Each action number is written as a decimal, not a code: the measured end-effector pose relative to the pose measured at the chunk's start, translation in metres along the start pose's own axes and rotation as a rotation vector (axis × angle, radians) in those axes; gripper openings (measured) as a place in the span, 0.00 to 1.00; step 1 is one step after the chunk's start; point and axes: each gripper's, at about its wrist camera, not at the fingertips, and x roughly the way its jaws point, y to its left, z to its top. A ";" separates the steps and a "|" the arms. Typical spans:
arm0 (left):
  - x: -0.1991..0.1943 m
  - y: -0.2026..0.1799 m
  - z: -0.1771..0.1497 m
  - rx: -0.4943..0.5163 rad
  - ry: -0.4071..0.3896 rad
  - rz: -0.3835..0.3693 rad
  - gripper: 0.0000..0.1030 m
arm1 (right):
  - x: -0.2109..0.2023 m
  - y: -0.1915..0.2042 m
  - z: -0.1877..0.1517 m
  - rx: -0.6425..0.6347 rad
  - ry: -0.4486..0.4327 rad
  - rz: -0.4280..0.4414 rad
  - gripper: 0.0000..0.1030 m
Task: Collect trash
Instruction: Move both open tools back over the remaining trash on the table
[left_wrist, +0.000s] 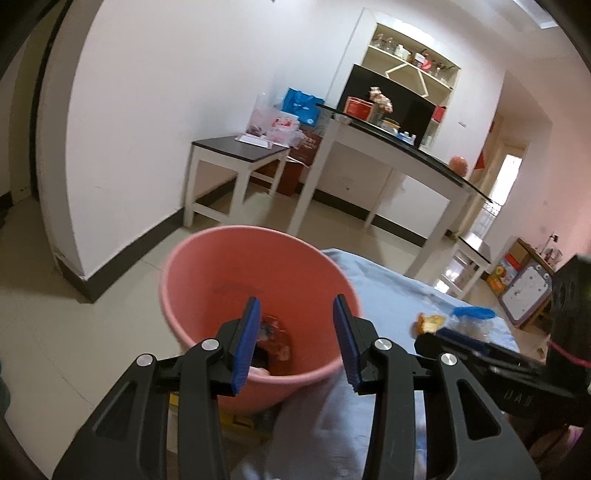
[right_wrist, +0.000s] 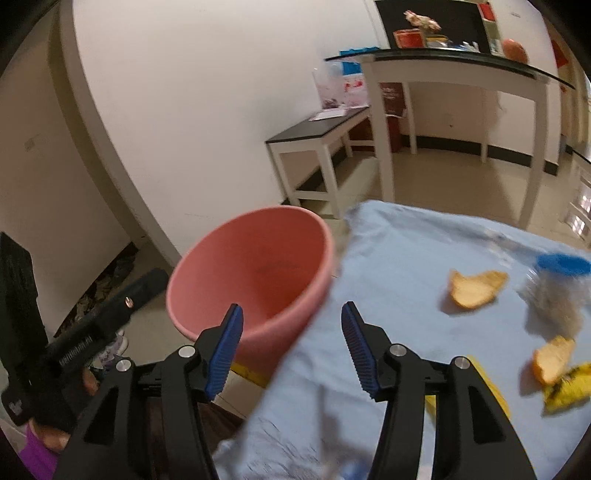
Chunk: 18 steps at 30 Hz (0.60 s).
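A pink bin (left_wrist: 236, 273) stands beside the blue-clothed table (left_wrist: 391, 295), with wrappers (left_wrist: 275, 339) at its bottom. My left gripper (left_wrist: 295, 339) is open and empty above the bin's near rim. My right gripper (right_wrist: 291, 350) is open and empty over the table edge next to the bin (right_wrist: 258, 273). On the cloth (right_wrist: 406, 258) lie two orange peels (right_wrist: 474, 288) (right_wrist: 552, 360), a clear bottle with a blue cap (right_wrist: 557, 288) and a yellow wrapper (right_wrist: 569, 391). The peel (left_wrist: 428, 323) and the bottle (left_wrist: 469, 317) also show in the left wrist view.
A low dark-topped bench (left_wrist: 240, 151) and a tall white table with a glass top (left_wrist: 399, 147) stand by the far wall, with bags and boxes behind. Shoes (right_wrist: 110, 280) lie on the floor at the left. A yellow box (right_wrist: 251, 373) sits under the bin.
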 end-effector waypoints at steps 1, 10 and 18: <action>0.000 -0.005 0.000 0.009 0.008 -0.011 0.40 | -0.008 -0.008 -0.005 0.010 0.000 -0.013 0.53; 0.016 -0.073 -0.018 0.160 0.093 -0.043 0.40 | -0.047 -0.061 -0.042 0.042 0.004 -0.195 0.53; 0.030 -0.135 -0.047 0.307 0.161 -0.058 0.40 | -0.061 -0.096 -0.056 0.108 0.006 -0.300 0.53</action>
